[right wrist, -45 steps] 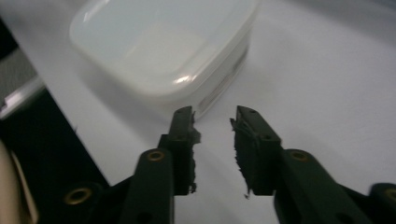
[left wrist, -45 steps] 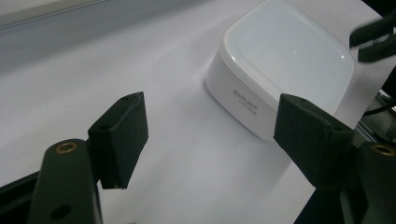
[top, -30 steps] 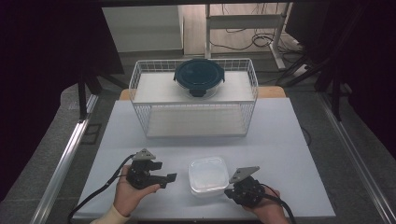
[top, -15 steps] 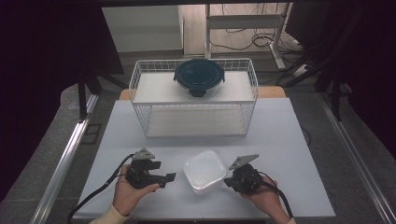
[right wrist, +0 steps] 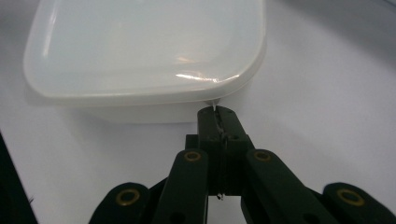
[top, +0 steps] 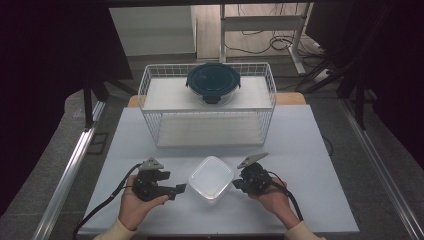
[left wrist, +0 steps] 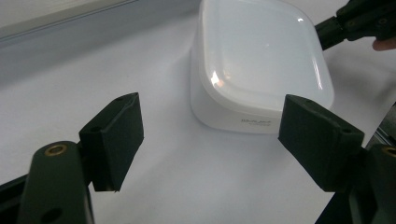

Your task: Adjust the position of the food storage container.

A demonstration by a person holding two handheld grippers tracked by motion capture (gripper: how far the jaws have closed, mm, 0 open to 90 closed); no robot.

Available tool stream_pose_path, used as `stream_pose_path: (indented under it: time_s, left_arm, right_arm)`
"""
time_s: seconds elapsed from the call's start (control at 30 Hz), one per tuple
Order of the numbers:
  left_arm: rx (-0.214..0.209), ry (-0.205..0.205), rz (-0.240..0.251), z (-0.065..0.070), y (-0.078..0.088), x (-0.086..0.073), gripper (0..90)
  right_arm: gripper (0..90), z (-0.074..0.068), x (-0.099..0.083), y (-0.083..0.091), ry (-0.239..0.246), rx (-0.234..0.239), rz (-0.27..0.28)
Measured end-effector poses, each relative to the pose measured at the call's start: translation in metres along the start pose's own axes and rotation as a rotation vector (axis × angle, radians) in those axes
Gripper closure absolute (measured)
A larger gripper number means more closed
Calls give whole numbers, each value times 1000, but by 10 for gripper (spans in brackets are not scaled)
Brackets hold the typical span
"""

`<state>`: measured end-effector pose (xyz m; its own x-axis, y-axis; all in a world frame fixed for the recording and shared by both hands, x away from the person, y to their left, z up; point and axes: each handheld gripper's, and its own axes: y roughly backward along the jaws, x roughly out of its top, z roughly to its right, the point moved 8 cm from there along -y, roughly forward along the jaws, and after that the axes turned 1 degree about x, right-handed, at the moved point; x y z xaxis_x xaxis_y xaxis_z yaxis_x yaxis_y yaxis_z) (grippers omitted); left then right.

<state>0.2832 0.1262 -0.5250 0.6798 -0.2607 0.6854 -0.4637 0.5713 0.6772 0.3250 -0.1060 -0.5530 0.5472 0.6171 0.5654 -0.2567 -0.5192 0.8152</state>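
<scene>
Container (top: 211, 179) in the middle of the action: a white, lidded plastic box with rounded corners sits on the white table (top: 310, 150), near the person's edge, right between the two hands. The right gripper (top: 239, 183) has its jaws pressed tight together, and in the right gripper view those closed tips (right wrist: 215, 114) meet the container's corner just under the lid's rim, where a thin sliver of plastic shows between them; whether it's truly pinched is hard to say. Over on the other side, the left gripper (top: 178, 190) stands with jaws spread wide, pointing at the box and just short of it, nothing between the pads (left wrist: 116, 135). Farther back on the table, a white wire basket (top: 207, 112) carries a round glass container with a dark lid (top: 213, 83) on its top shelf.
</scene>
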Motion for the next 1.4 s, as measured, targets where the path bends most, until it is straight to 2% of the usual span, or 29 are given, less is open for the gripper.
stream_pose_path:
  time_s: [0.5,0.67,0.87,0.97,1.17,1.23,1.33,1.4]
  left_arm:
    - [2,22,12,-7,0,5,216]
    - [0,36,17,-10,-1,8,216]
    - [12,22,0,-10,-4,5,213]
    - [14,26,9,-12,-2,7,213]
    - [12,25,18,-15,0,9,214]
    - [10,31,20,-18,0,11,214]
    - [-12,49,31,-19,1,14,215]
    - [-25,64,41,-21,2,17,217]
  right_arm:
    - [888,13,43,-26,8,14,37]
    - [888,15,53,-32,7,23,48]
    - [888,18,60,-40,14,26,50]
    - [887,18,59,-34,9,15,59]
    - [879,23,51,-3,-33,-19,119]
    - [804,25,47,5,-61,-25,142]
    - [546,26,38,11,-91,-41,173]
    - [431,25,32,15,-106,-52,189]
